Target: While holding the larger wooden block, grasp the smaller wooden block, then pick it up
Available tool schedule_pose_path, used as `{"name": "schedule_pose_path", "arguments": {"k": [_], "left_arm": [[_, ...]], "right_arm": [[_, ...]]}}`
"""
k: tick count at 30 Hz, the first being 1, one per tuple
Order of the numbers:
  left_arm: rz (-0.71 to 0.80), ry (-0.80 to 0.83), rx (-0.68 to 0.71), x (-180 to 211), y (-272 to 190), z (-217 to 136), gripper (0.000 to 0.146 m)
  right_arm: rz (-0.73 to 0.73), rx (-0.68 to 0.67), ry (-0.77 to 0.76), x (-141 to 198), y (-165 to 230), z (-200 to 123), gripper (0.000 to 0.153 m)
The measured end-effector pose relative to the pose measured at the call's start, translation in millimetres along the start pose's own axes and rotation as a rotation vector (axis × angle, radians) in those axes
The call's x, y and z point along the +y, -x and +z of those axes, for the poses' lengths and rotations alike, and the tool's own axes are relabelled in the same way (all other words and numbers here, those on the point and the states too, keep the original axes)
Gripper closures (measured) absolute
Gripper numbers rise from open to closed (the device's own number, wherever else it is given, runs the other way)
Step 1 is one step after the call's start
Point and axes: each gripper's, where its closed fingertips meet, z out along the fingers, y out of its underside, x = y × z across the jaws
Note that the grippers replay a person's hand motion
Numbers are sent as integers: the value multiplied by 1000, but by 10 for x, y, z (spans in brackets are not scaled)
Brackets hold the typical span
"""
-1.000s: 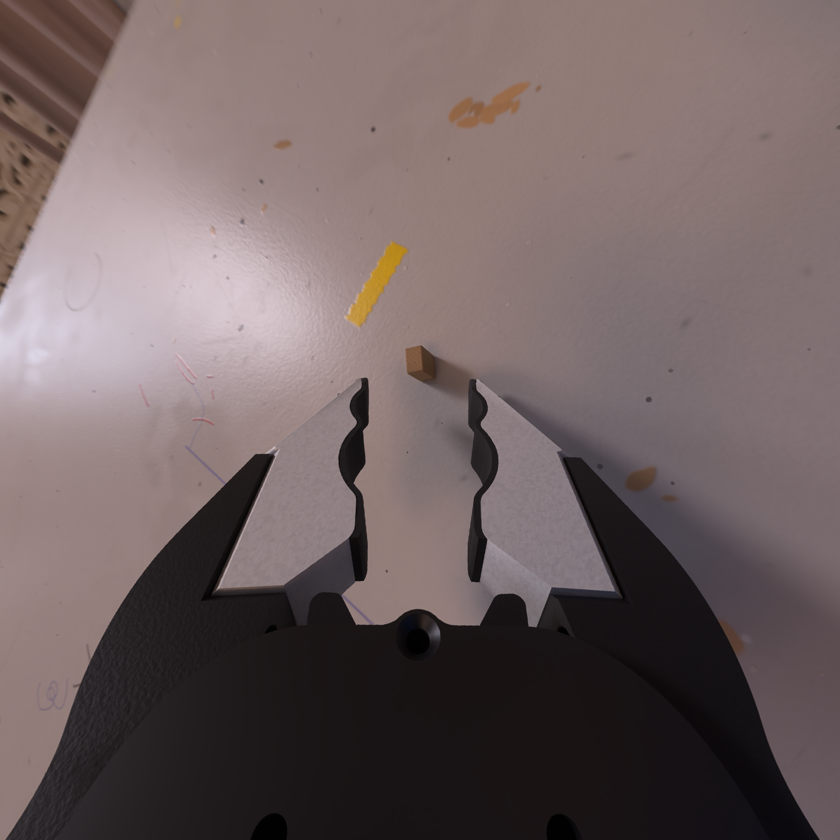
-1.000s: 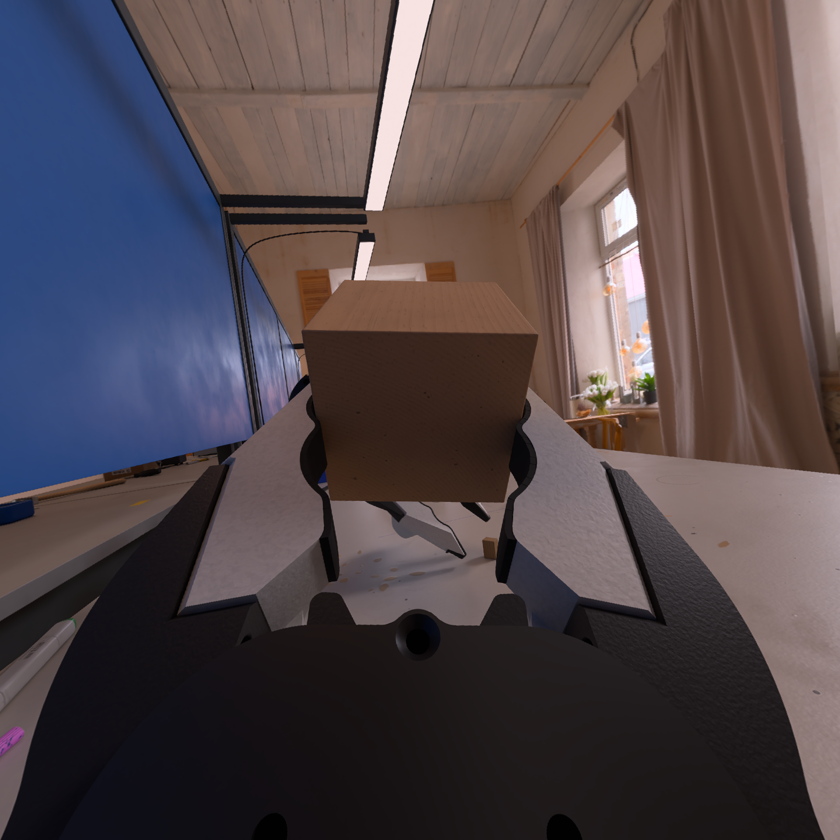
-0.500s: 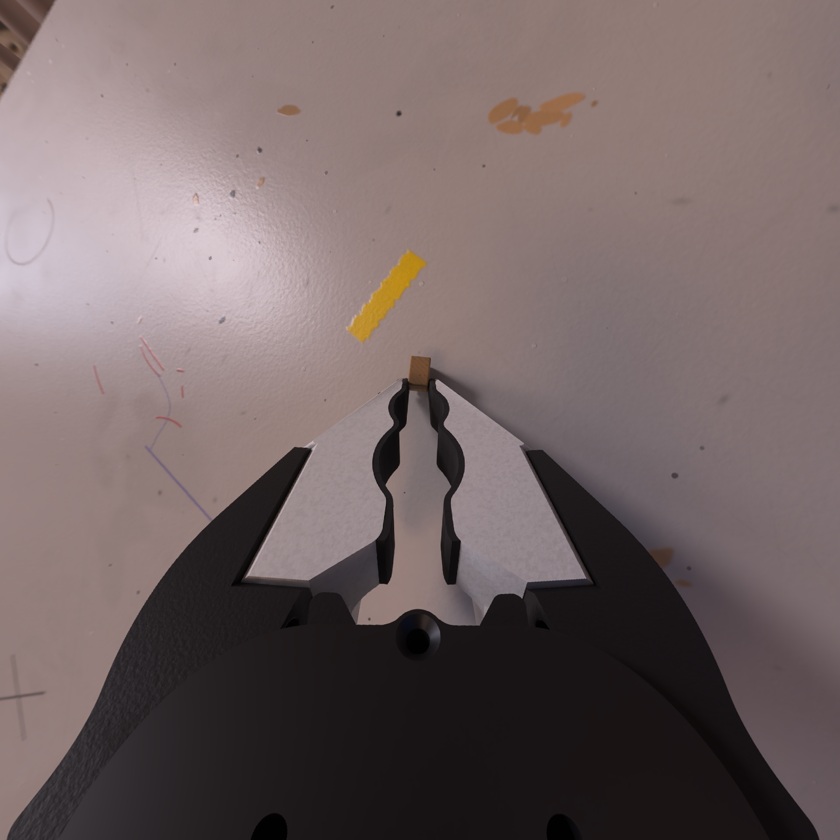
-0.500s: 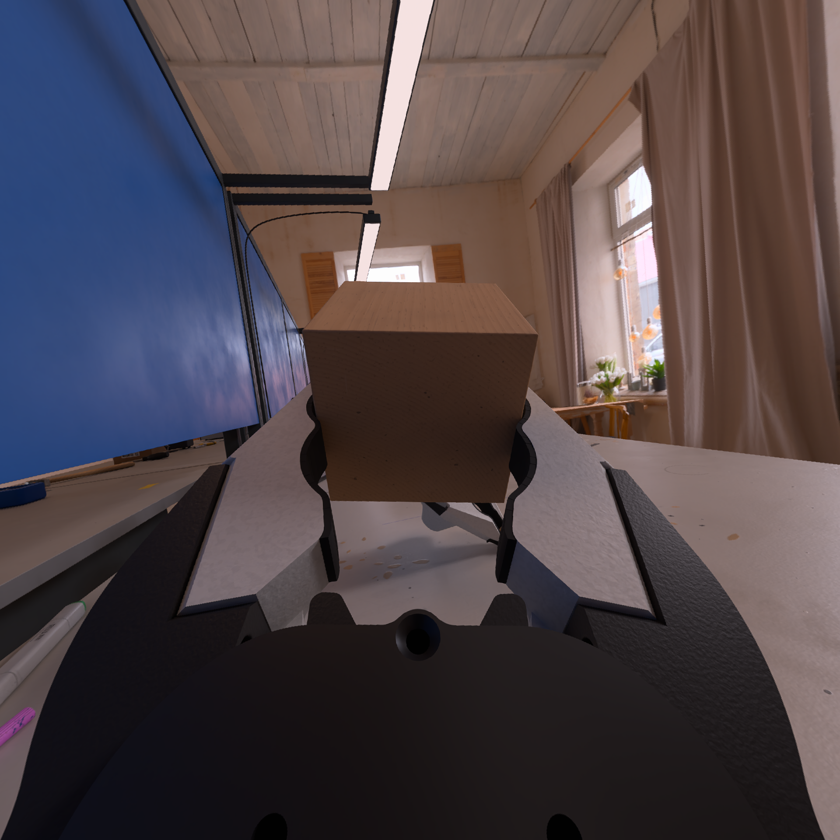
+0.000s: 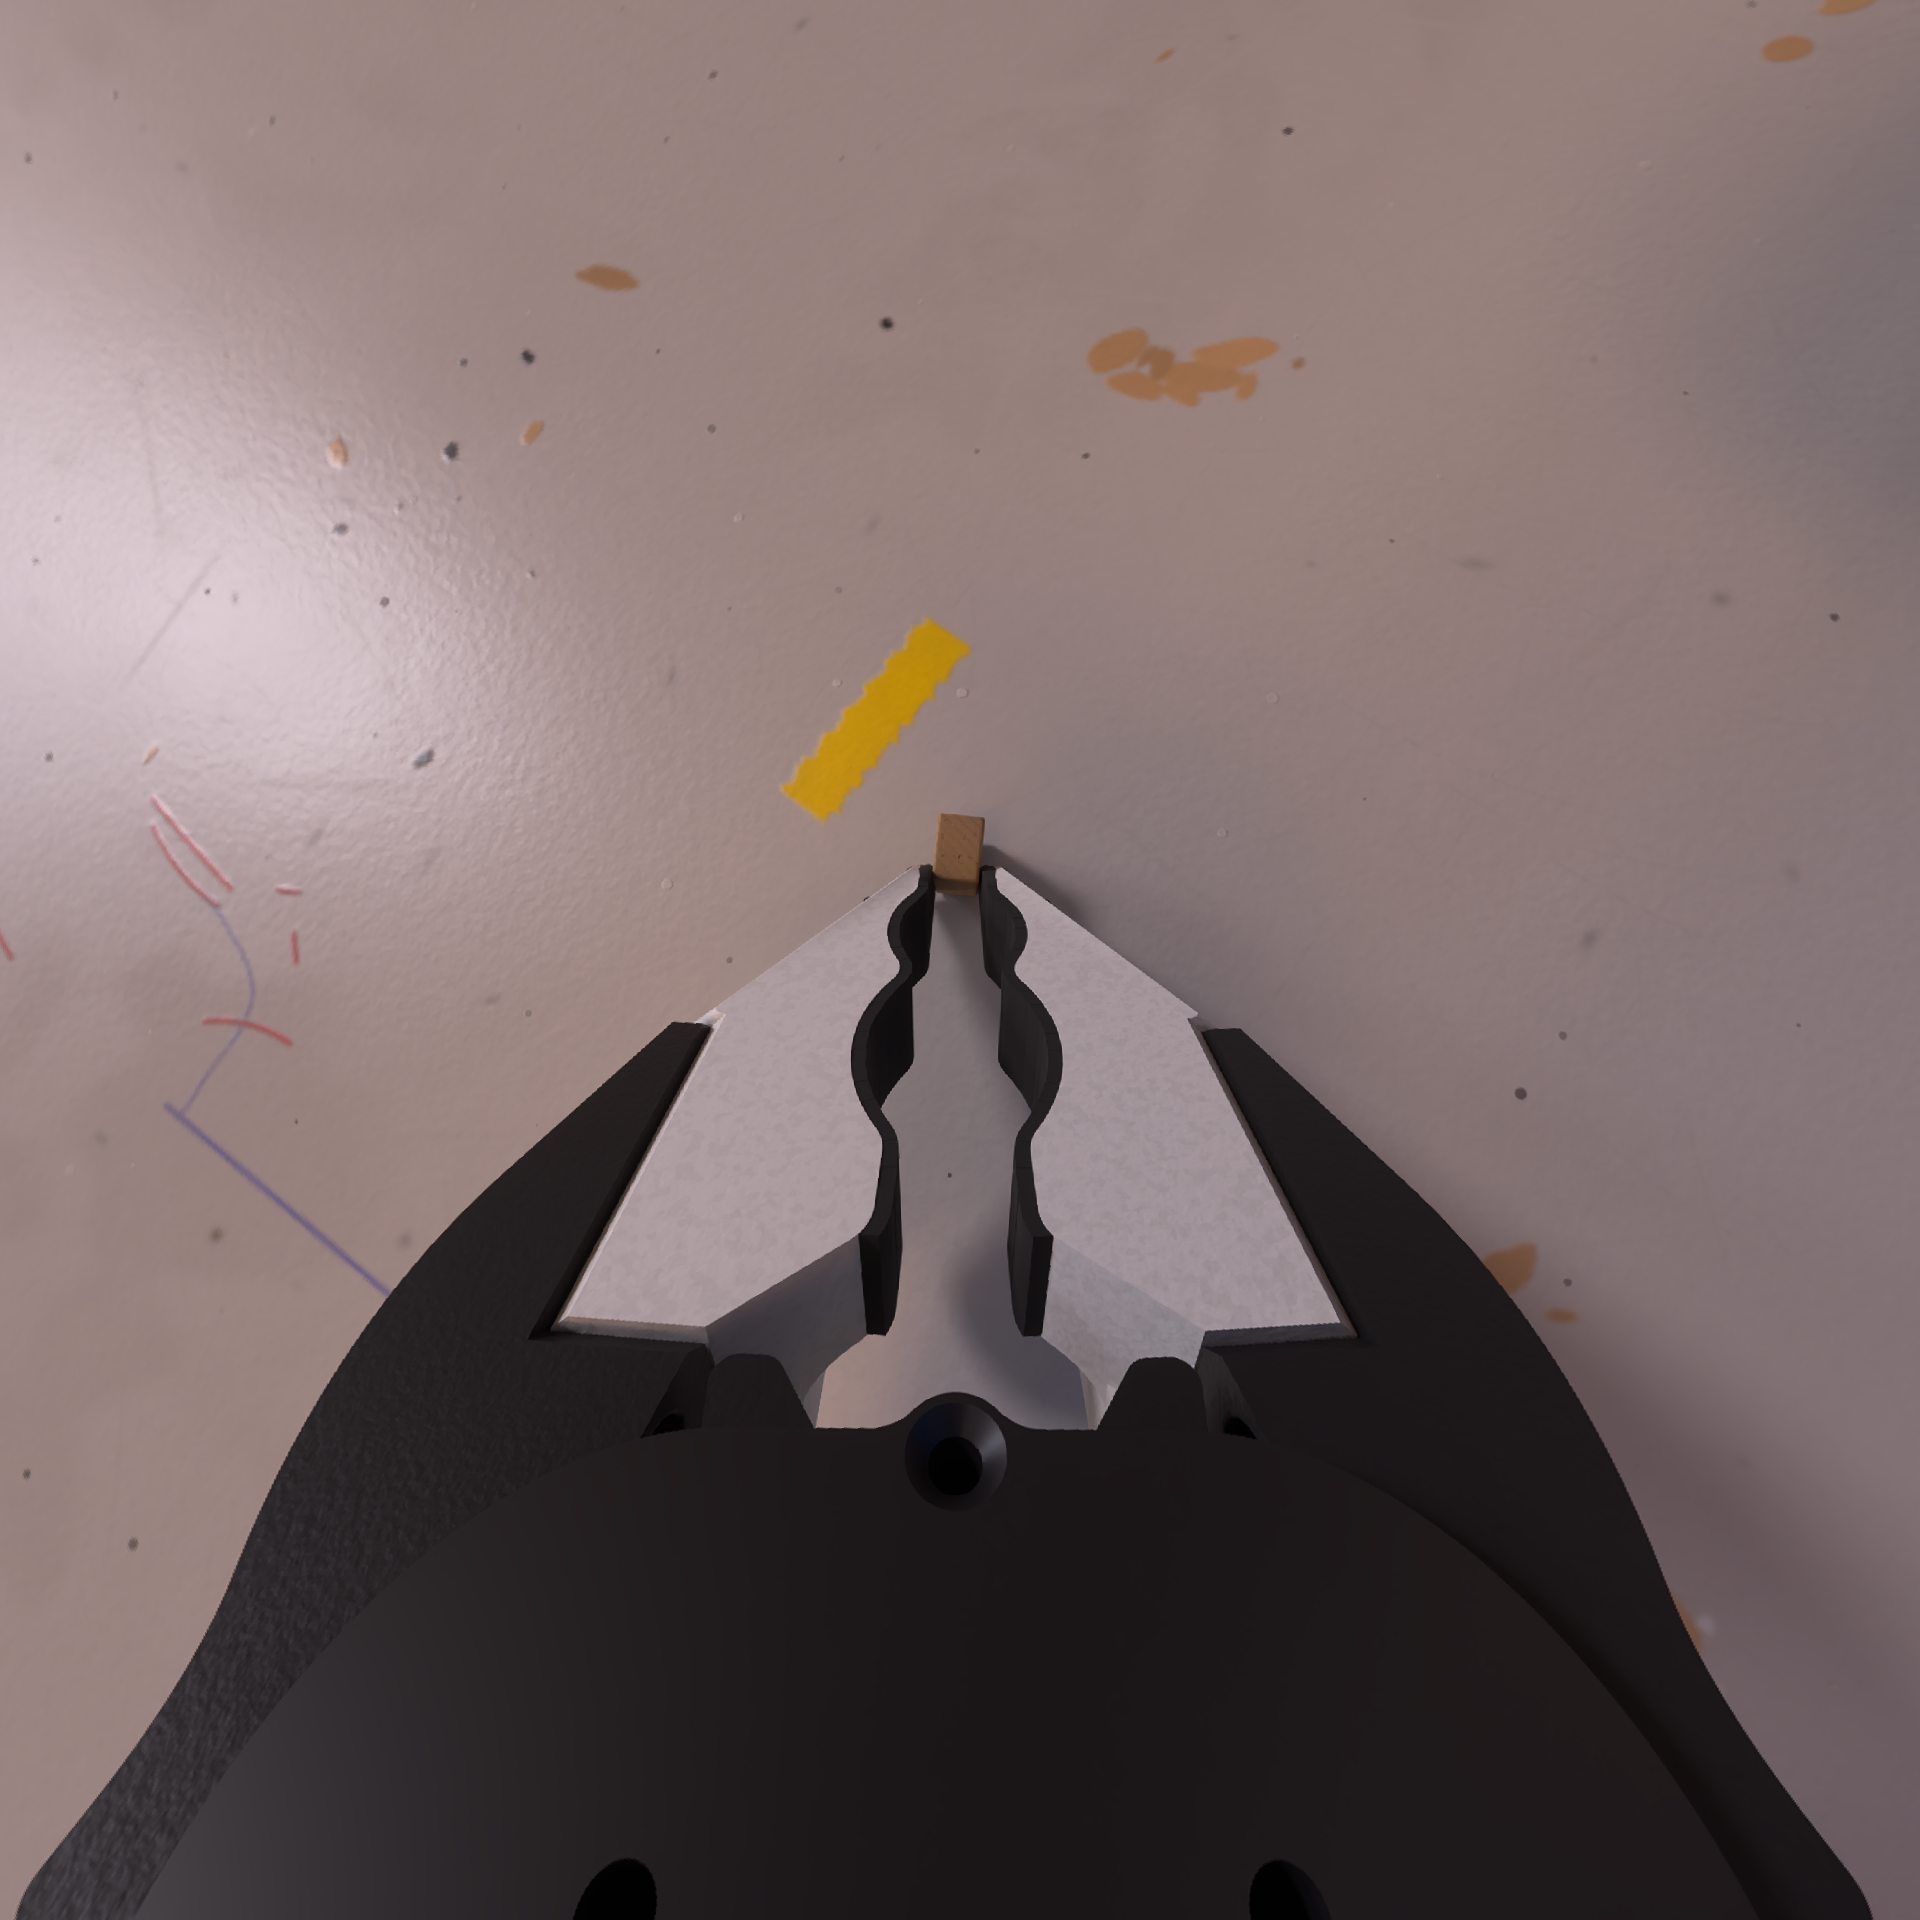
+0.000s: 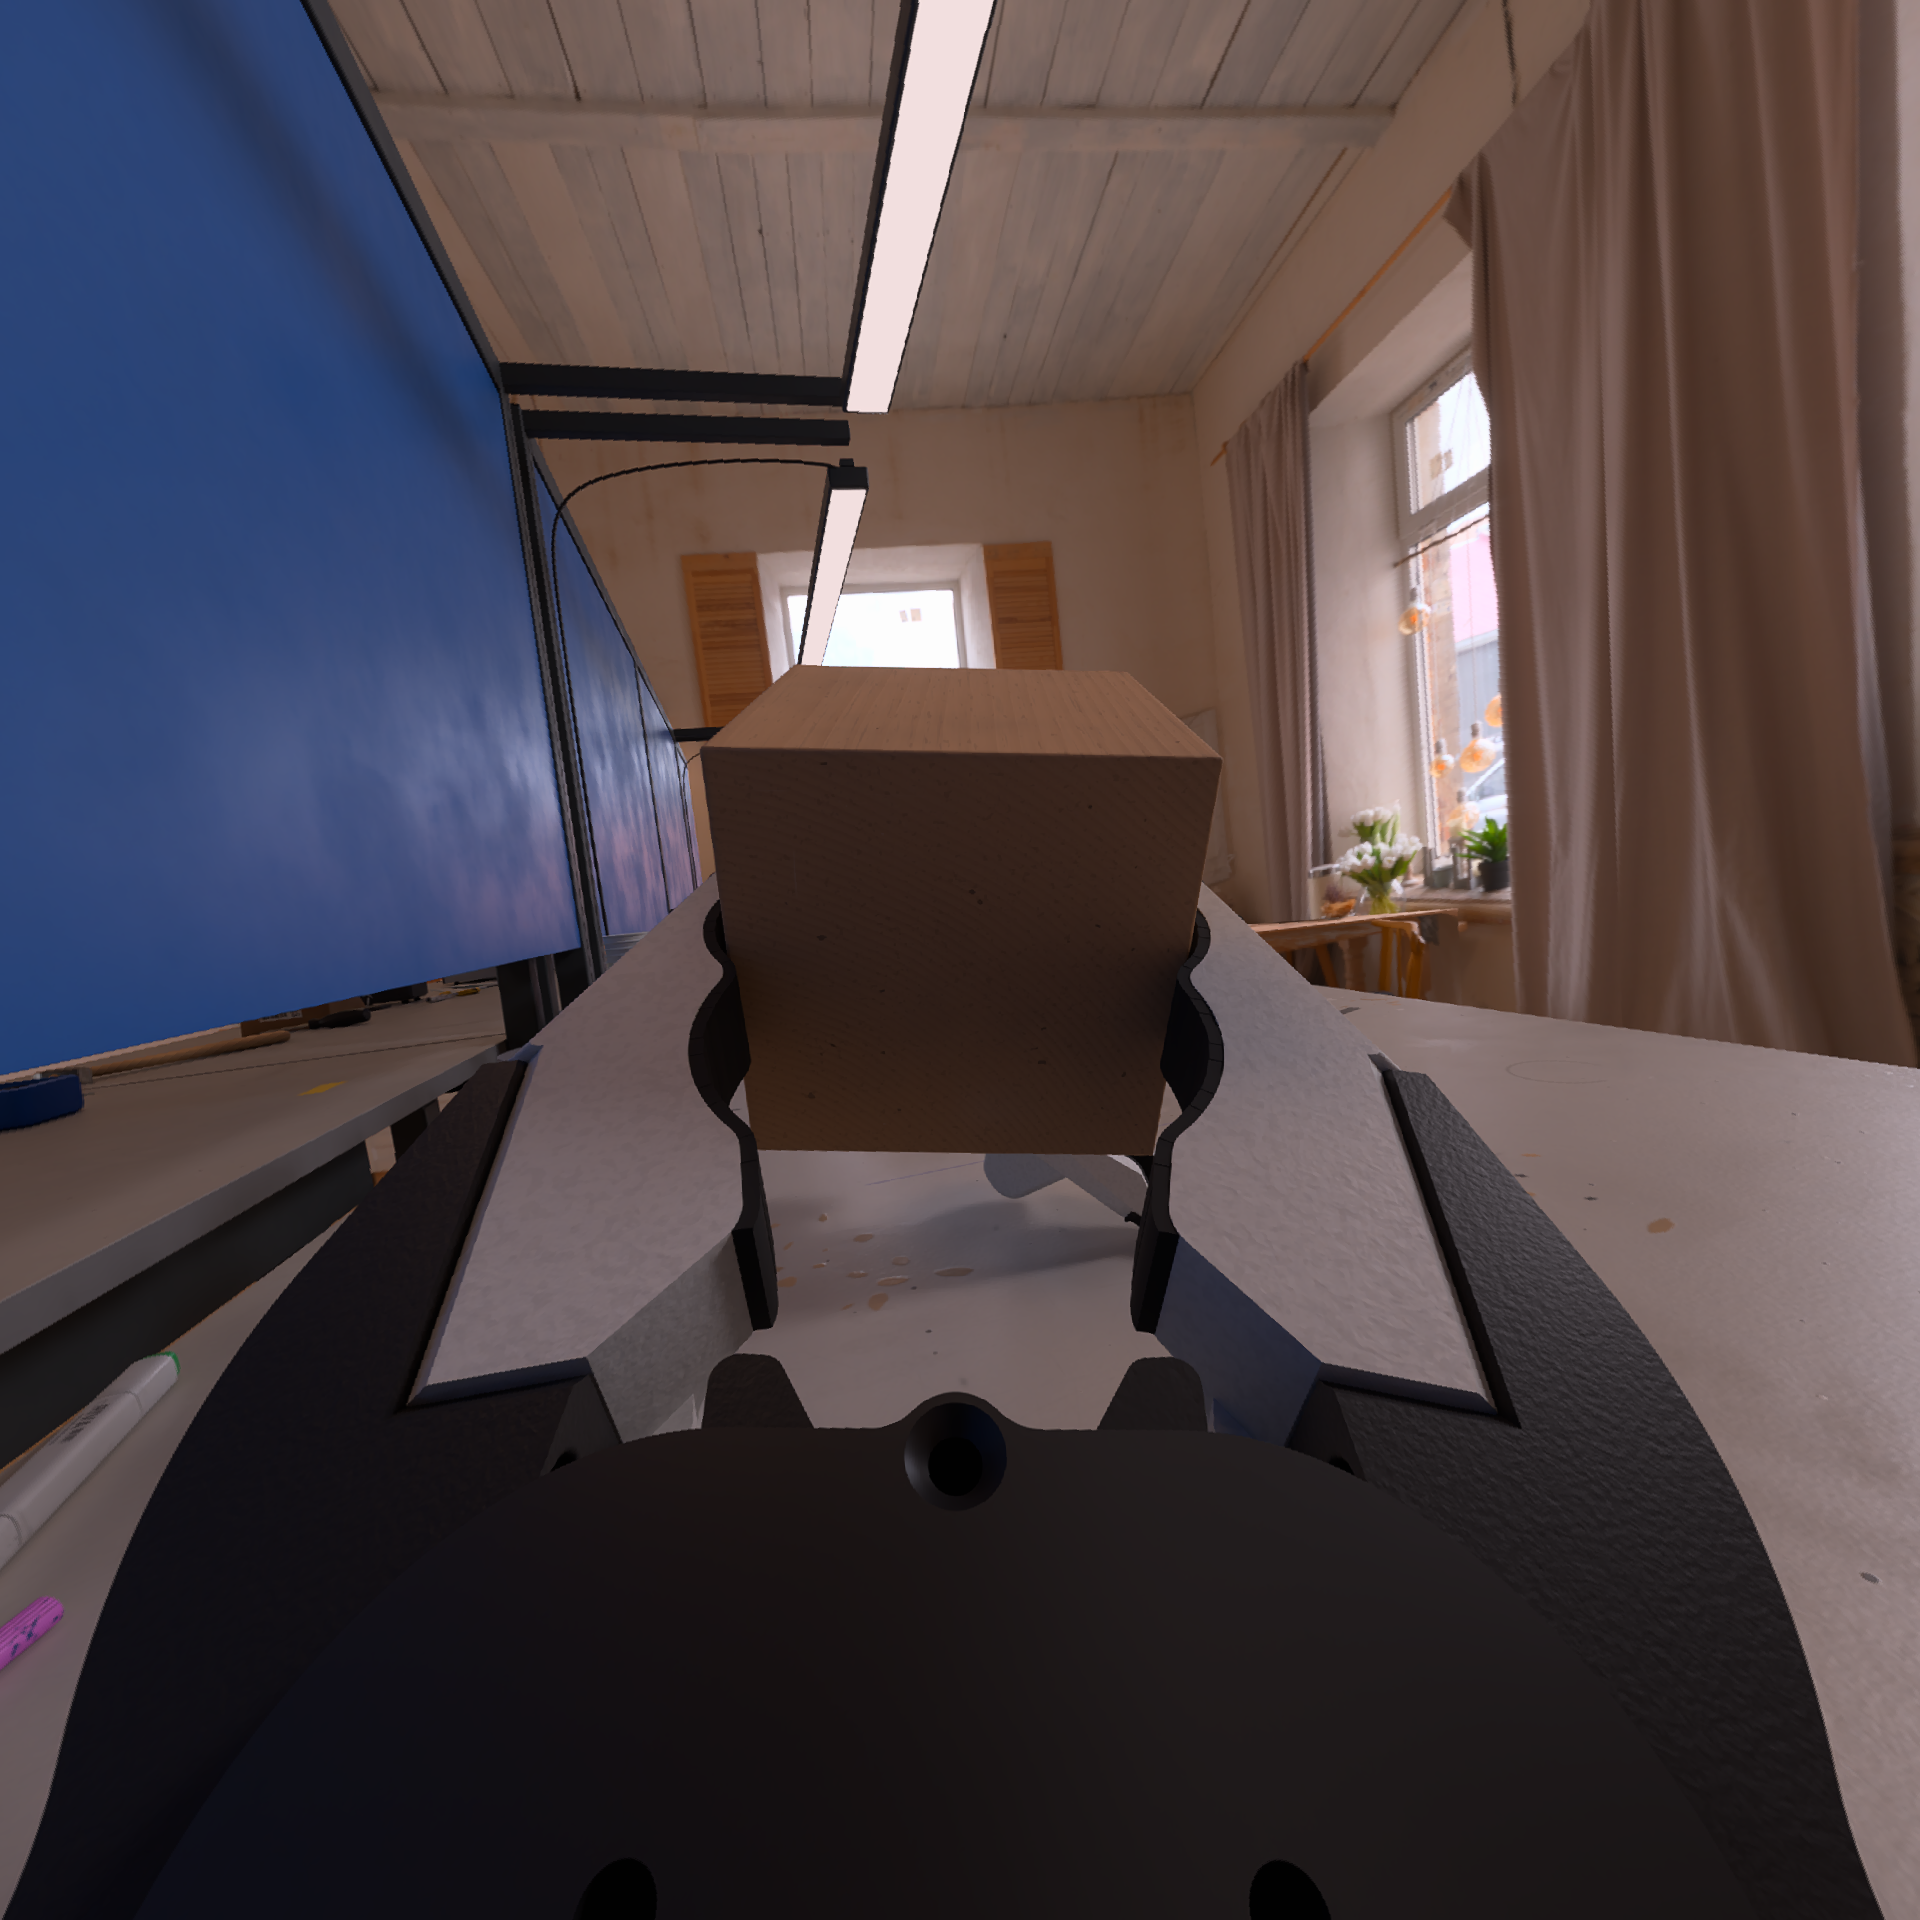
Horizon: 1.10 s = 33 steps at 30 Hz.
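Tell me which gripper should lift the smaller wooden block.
Left. The left gripper is shut on the smaller wooden block at its fingertips, while the right gripper is occupied holding the larger wooden block.

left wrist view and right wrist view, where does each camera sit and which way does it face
Left wrist view: on the left gripper, facing down at the table; its fingers pinch the small block.
Right wrist view: on the right gripper, facing level across the room; its fingers clamp the large block.
Shared: the table; the left gripper's fingers show under the large block.
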Motion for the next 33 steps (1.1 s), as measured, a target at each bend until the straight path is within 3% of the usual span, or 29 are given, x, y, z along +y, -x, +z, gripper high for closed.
{"name": "schedule_pose_path", "arguments": {"k": [5,10,15,20,25,30,33], "left_arm": [[-2,-38,113,-9,-75,-52,138],[-89,-94,396,-168,-281,-357,138],[23,-16,570,-299,-510,-731,138],[213,32,405,-250,-505,-540,138],[345,-113,263,-278,-573,-331,138],[433,-244,31,-411,-421,-405,138],[476,-215,-79,-355,-238,-386,138]], "right_arm": [[-21,11,18,16,-13,-3,71],[-45,0,46,41,-7,-4,71],[-68,-30,77,49,26,-35,71],[-66,-7,57,14,-13,-65,71],[-65,8,44,-5,-27,-83,71],[-69,25,40,-13,-53,-87,71],[-69,34,38,-16,-69,-89,71]]}}
